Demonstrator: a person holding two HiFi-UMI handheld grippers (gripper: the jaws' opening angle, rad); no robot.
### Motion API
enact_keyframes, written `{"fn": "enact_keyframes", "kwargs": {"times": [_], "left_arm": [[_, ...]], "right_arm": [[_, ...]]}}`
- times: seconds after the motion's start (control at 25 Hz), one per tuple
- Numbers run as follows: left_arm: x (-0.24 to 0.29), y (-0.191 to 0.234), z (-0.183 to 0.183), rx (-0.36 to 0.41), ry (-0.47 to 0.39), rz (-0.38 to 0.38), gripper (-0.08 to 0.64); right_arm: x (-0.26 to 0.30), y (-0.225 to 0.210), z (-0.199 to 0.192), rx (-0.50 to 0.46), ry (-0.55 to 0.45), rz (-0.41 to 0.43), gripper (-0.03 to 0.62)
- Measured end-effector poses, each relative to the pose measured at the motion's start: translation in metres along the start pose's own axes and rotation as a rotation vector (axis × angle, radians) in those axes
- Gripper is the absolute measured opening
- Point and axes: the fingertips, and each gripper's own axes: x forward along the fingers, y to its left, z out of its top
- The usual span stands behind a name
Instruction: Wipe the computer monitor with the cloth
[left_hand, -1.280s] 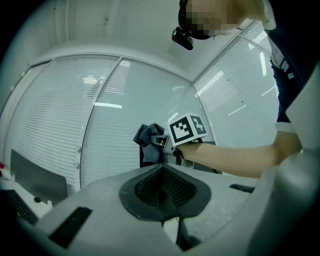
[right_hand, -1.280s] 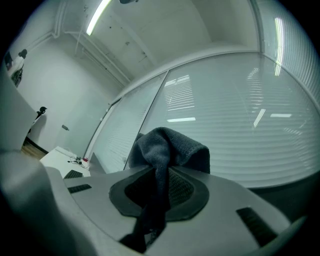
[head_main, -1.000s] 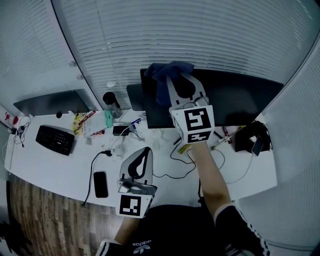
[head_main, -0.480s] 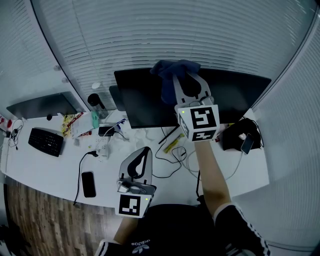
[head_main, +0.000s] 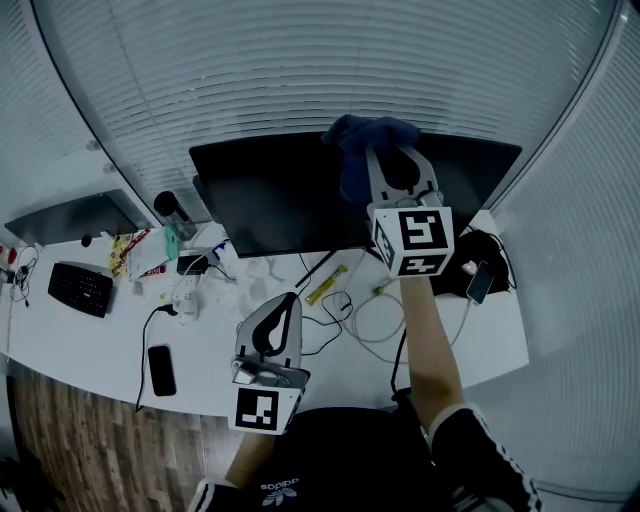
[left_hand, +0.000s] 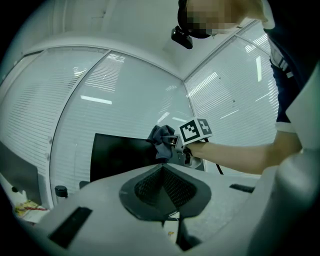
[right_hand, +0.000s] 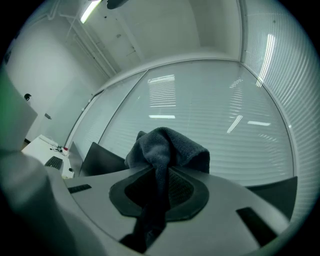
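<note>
A wide black monitor (head_main: 270, 195) stands at the back of the white desk (head_main: 110, 345). My right gripper (head_main: 385, 150) is shut on a dark blue cloth (head_main: 362, 145), held against the monitor's top edge right of its middle. The right gripper view shows the cloth (right_hand: 165, 150) bunched over the jaws, with the monitor (right_hand: 100, 159) edge behind. My left gripper (head_main: 288, 305) hangs low over the desk's front, jaws together with nothing between them. From the left gripper view, the monitor (left_hand: 120, 155), cloth (left_hand: 161, 141) and right gripper (left_hand: 172, 145) show ahead.
On the desk lie a phone (head_main: 159, 369), keyboard (head_main: 80, 288), power strip (head_main: 187, 292), dark bottle (head_main: 172, 213), yellow object (head_main: 327, 284), looped cables (head_main: 375, 315) and a black pouch (head_main: 480, 270) at right. A second monitor (head_main: 65, 217) stands at left. Slatted blinds (head_main: 300, 70) rise behind.
The right gripper with the cloth has slid rightward along the monitor's top edge as the view swung right. The left gripper has stayed put.
</note>
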Motion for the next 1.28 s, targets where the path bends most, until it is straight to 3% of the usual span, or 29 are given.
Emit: {"fn": "enact_keyframes", "kwargs": {"times": [0.52,1.28], "left_arm": [[0.037,-0.052,-0.010,-0.015,-0.003,-0.047,0.004],[0.068,-0.095,-0.020,-0.012,0.012,-0.039,0.003]], "right_arm": [[-0.032,-0.087,-0.018,-0.046,0.018,-0.069,0.048],[-0.071,-0.203,-0.040,-0.047,0.036,-0.181,0.048]]}}
